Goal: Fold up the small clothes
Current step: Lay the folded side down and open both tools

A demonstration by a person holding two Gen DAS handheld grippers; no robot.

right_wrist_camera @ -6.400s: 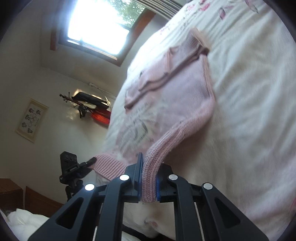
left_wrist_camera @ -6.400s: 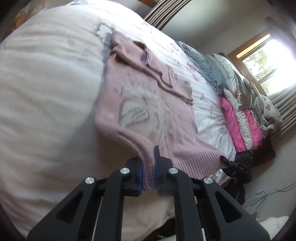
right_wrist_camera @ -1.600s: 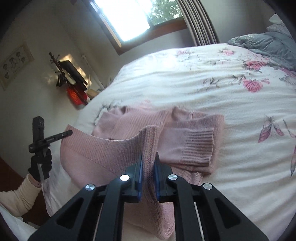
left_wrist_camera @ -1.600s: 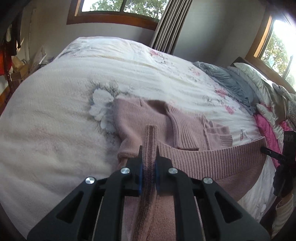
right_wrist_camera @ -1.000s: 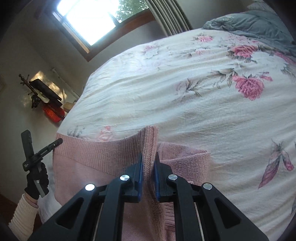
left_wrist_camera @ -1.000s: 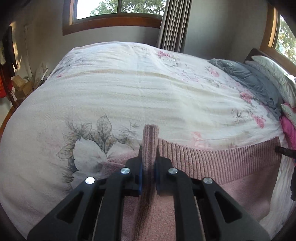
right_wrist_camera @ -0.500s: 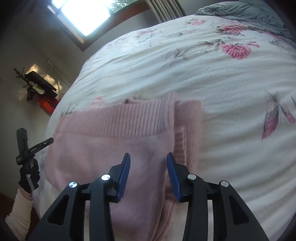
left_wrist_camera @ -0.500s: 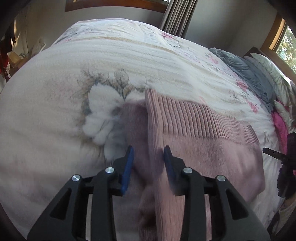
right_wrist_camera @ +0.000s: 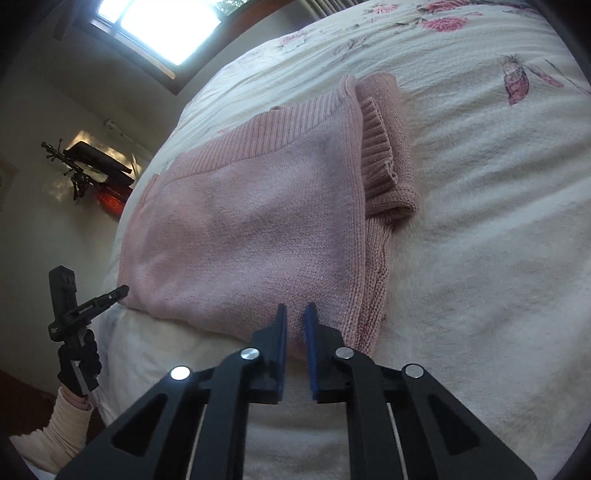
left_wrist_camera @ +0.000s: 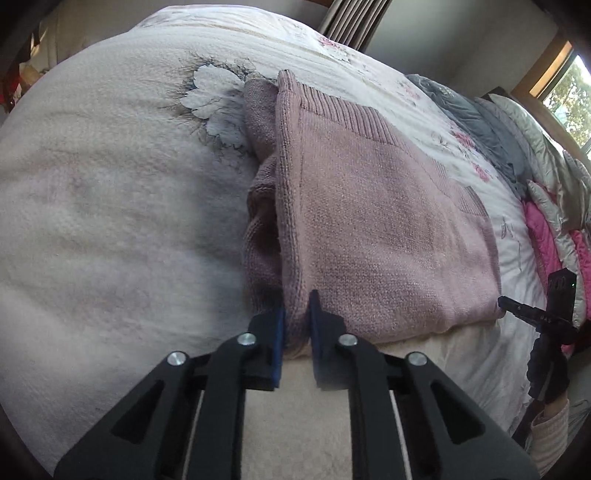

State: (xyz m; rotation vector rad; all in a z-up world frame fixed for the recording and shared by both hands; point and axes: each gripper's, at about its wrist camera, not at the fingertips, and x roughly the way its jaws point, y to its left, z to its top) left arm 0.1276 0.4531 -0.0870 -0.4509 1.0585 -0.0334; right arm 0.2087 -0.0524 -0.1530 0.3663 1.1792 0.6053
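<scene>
A pink knit sweater [left_wrist_camera: 369,221] lies folded in half on the floral bedspread [left_wrist_camera: 110,184], its ribbed hem on top at the far edge. A folded sleeve [right_wrist_camera: 384,147] sticks out on the right side. My left gripper [left_wrist_camera: 295,310] is shut on the near fold at the sweater's left corner. In the right wrist view, the right gripper [right_wrist_camera: 294,314] is shut on the near fold of the sweater [right_wrist_camera: 251,229] close to its right corner. Knit fabric shows between both pairs of blue pads. Each gripper also shows at the side of the other's view.
The bedspread [right_wrist_camera: 480,221] stretches far beyond the sweater. Grey and pink bedding [left_wrist_camera: 535,206] is piled along the bed's right side. A window [right_wrist_camera: 166,26] and a wall shelf with dark objects [right_wrist_camera: 96,162] are at the left. A gloved hand [right_wrist_camera: 79,365] holds the left gripper.
Half a second ago both grippers hung open over the sweater, just after letting go of the hem. They have since drawn back to the near fold and shut on it.
</scene>
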